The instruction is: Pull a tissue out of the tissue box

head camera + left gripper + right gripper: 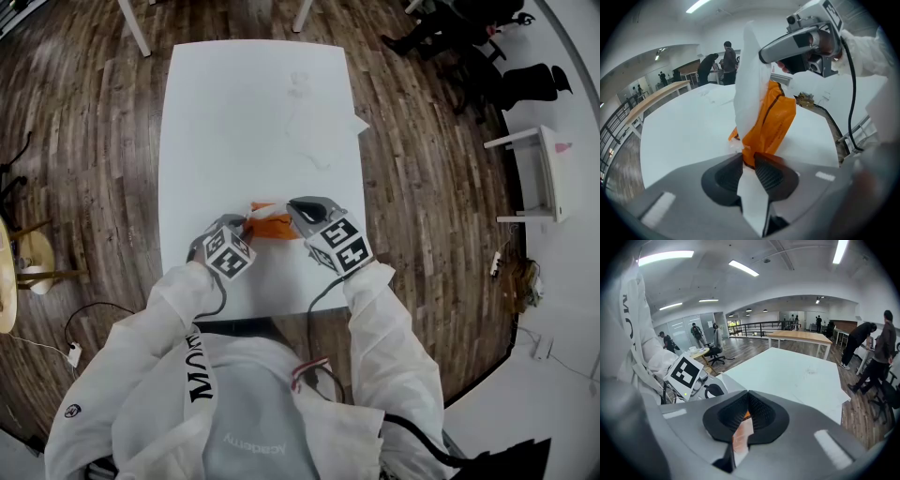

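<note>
Gripping one end of the orange tissue pack [771, 119], the left gripper [749, 155] is seen with its jaws partly closed and clamped onto the wrapper. The pack is held over the near end of the white table [253, 122], between the two grippers. A white tissue [749, 89] is stretched up from the pack and is pinched just above it by the right gripper [747, 394], whose jaws are pressed almost together on the thin sheet. People are seen standing well beyond the pack.

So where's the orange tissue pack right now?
In the head view the pack is just below centre over the table, clamped by the left gripper, with the right gripper pinching its tissue.
</note>
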Demonstrator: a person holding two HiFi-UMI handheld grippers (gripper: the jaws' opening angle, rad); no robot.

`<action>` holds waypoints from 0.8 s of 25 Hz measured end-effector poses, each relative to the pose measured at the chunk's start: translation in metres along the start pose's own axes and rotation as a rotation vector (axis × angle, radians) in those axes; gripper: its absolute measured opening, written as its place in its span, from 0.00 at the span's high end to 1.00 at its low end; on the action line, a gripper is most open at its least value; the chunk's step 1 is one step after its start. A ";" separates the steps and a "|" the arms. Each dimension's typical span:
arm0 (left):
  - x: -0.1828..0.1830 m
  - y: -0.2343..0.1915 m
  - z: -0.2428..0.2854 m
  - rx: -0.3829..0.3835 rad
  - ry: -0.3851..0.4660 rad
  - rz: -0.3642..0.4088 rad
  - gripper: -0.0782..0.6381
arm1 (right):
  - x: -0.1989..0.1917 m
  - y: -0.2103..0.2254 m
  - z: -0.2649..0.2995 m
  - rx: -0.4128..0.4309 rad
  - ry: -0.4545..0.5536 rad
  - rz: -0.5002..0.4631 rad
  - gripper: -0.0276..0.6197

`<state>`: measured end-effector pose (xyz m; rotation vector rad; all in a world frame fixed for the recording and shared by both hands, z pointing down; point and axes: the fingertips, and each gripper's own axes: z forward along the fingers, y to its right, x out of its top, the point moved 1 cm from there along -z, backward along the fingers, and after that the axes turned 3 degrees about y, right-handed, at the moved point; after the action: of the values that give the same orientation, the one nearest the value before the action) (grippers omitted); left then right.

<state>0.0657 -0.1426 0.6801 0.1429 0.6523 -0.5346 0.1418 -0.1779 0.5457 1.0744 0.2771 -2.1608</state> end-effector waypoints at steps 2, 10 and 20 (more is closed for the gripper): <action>0.001 0.000 0.000 -0.001 -0.007 0.002 0.78 | 0.003 -0.001 -0.001 0.008 0.013 0.016 0.95; -0.001 0.002 0.001 -0.004 -0.023 0.012 0.78 | 0.012 -0.005 -0.003 0.029 0.058 0.064 0.95; -0.002 0.002 0.003 0.000 -0.036 0.028 0.78 | 0.019 -0.003 -0.009 0.047 0.117 0.141 0.95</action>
<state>0.0674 -0.1412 0.6834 0.1421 0.6145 -0.5095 0.1371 -0.1810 0.5252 1.2133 0.1984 -1.9918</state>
